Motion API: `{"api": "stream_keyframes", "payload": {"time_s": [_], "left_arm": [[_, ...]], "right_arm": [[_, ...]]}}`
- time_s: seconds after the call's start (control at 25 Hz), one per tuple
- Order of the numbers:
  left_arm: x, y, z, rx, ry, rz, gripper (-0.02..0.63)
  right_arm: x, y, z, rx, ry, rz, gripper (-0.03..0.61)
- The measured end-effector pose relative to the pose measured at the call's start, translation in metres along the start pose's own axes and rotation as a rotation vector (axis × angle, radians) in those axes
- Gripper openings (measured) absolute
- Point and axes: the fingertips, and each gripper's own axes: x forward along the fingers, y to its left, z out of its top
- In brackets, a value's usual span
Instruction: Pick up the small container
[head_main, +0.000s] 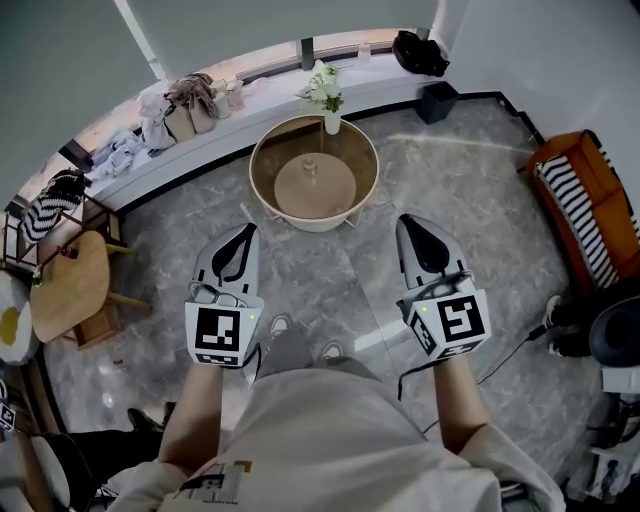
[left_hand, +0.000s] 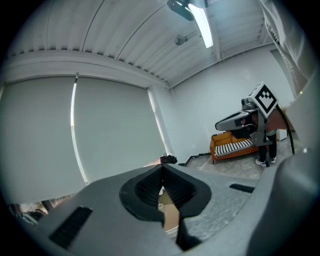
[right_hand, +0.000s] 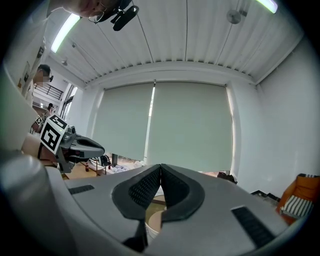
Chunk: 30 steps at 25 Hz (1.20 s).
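A round tan table with a raised rim stands ahead of me on the marble floor. At the centre of its inner disc sits a small pale object, too small to make out; it may be the small container. On the rim's far side stands a white vase of flowers. My left gripper and right gripper hover short of the table, both shut and empty. In the left gripper view the jaws meet, with the table seen through the gap below. The right gripper looks the same.
A low wooden side table is at the left. An orange sofa with a striped cushion is at the right. Clothes and bags lie along the curved window ledge, beside a black bin. My shoes show below.
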Motion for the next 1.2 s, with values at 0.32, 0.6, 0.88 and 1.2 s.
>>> {"api": "stream_keyframes", "payload": {"time_s": [0.32, 0.6, 0.88, 1.2], "left_arm": [[0.022, 0.024, -0.01, -0.032, -0.026, 0.031, 0.008], [0.066, 0.052, -0.022, -0.031, -0.023, 0.008, 0.008], [0.112, 0.091, -0.039, -0.028, -0.004, -0.014, 0.008], [0.172, 0.145, -0.051, -0.046, 0.003, -0.037, 0.008]], "right_arm": [[0.032, 0.001, -0.012, -0.012, 0.021, 0.017, 0.007], [0.073, -0.016, -0.023, -0.017, 0.06, -0.009, 0.006], [0.135, -0.028, -0.038, 0.007, 0.1, -0.025, 0.008], [0.214, -0.037, -0.026, 0.028, 0.075, -0.018, 0.008]]}}
